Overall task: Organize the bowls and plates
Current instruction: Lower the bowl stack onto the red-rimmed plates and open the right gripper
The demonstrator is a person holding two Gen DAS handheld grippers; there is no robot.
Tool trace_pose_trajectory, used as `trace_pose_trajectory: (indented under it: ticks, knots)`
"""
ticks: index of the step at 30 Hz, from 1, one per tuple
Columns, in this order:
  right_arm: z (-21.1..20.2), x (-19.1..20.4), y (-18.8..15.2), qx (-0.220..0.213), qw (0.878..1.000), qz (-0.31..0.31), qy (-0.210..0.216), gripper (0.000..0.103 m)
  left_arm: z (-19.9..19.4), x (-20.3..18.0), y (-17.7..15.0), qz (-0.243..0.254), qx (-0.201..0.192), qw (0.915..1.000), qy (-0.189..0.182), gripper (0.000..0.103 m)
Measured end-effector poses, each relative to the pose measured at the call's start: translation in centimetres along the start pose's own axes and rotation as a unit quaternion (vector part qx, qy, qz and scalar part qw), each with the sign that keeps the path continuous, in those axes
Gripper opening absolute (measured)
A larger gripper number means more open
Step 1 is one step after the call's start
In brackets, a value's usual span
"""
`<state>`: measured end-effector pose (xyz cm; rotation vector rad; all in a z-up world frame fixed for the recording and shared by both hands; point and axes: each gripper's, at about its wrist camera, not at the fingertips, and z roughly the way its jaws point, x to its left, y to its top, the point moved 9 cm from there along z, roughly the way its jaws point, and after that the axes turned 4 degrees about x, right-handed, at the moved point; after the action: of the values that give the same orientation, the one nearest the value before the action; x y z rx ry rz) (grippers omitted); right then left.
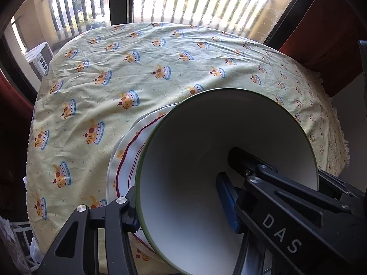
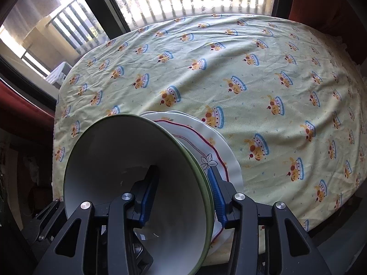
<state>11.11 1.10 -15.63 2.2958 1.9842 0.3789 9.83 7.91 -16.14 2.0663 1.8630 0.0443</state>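
Observation:
A white bowl with a green rim (image 1: 201, 151) (image 2: 114, 160) is held tilted at the near edge of the table, over a stack of white plates with a red wavy line (image 1: 130, 160) (image 2: 201, 146). My left gripper (image 1: 176, 204) is shut on the bowl's wall: one finger is outside, the blue-padded one is inside. My right gripper (image 2: 183, 197) is shut on the bowl's opposite wall, one blue pad inside and one outside. The bowl looks empty. It hides most of the plates.
The round table wears a pale yellow cloth printed with cartoon cakes (image 1: 137, 73) (image 2: 275, 80). A window with balcony railings (image 1: 183, 2) lies behind the table. Red curtains (image 1: 321, 34) hang at the sides.

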Motion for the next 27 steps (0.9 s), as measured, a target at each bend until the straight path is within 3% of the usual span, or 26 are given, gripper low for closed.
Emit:
trace_pose_trajectory:
  ticks: [4,6,8,11,16,19,27]
  knots:
    - [-0.2,0.0,-0.4,-0.009,1.0,0.006,-0.015,0.051,-0.4,0.0,-0.3,0.015,-0.005,0.9999,0.0,0.066]
    - [-0.5,0.2,-0.6,-0.014,1.0,0.004,-0.012,0.059,-0.8,-0.1,-0.3,0.027,-0.014,0.9995,0.004,0.074]
    - [-0.9,0.5,-0.8,-0.024,1.0,-0.004,-0.013,0.073,-1.4,0.0,-0.4,0.033,-0.023,0.9992,0.01,0.079]
    - [-1.8,0.7,-1.1,-0.032,0.999,-0.011,-0.013,0.074,-2.3,0.2,-0.7,0.028,-0.036,0.9988,0.019,0.085]
    - [-3.2,0.5,-1.4,-0.047,0.998,-0.032,-0.003,0.075,-3.9,-0.6,-1.1,0.018,-0.069,0.9972,0.022,0.086]
    - [-4.7,-0.1,-1.3,-0.071,0.996,-0.048,0.005,0.077,-5.3,-0.7,-1.1,0.0,-0.098,0.9943,0.042,0.086]
    - [-9.3,-3.1,-1.3,-0.133,0.988,-0.076,0.033,0.079,-9.5,-2.4,-2.2,-0.018,-0.193,0.9762,0.098,0.086]
